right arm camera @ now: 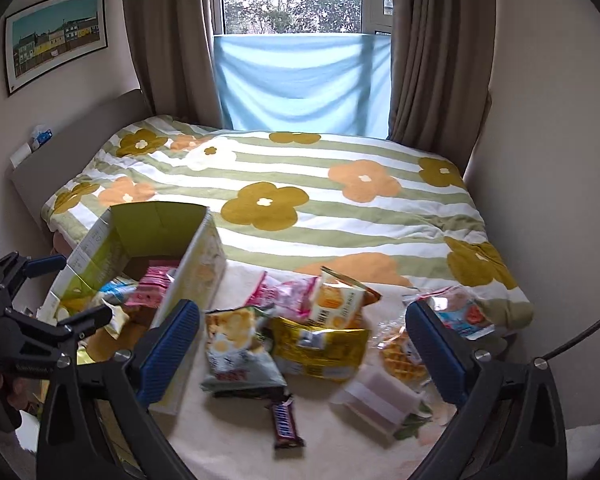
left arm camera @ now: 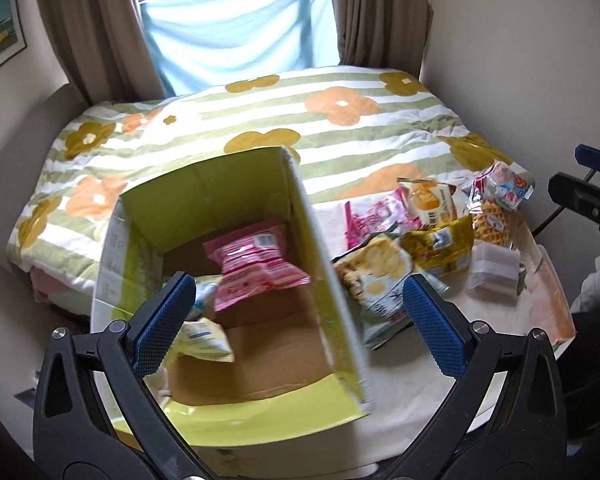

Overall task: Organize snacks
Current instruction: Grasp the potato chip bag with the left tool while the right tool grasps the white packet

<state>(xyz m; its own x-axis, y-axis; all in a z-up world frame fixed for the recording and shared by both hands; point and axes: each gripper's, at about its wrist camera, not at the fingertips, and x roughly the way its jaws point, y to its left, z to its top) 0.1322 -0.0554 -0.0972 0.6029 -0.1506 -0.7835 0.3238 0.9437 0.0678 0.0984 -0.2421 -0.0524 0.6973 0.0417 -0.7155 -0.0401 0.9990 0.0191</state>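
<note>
An open green cardboard box (left arm camera: 324, 288) stands on the table at left; it also shows in the right wrist view (right arm camera: 196, 264). A pink snack pack (left arm camera: 256, 264) and a yellow-white pack (left arm camera: 204, 340) lie inside. My left gripper (left arm camera: 296, 324) is open and empty above the box. A pile of snacks lies right of the box: a biscuit bag (right arm camera: 236, 344), a gold bag (right arm camera: 320, 344), an orange pack (right arm camera: 336, 300), a waffle (right arm camera: 400, 356), a chocolate bar (right arm camera: 286, 426). My right gripper (right arm camera: 300, 356) is open and empty above the pile.
A bed with a flowered striped quilt (right arm camera: 300, 200) lies behind the table (right arm camera: 228, 440). A clear wrapped white block (right arm camera: 376, 396) and a red-blue pack (right arm camera: 460, 312) lie at the pile's right. Curtains and a window are at the back.
</note>
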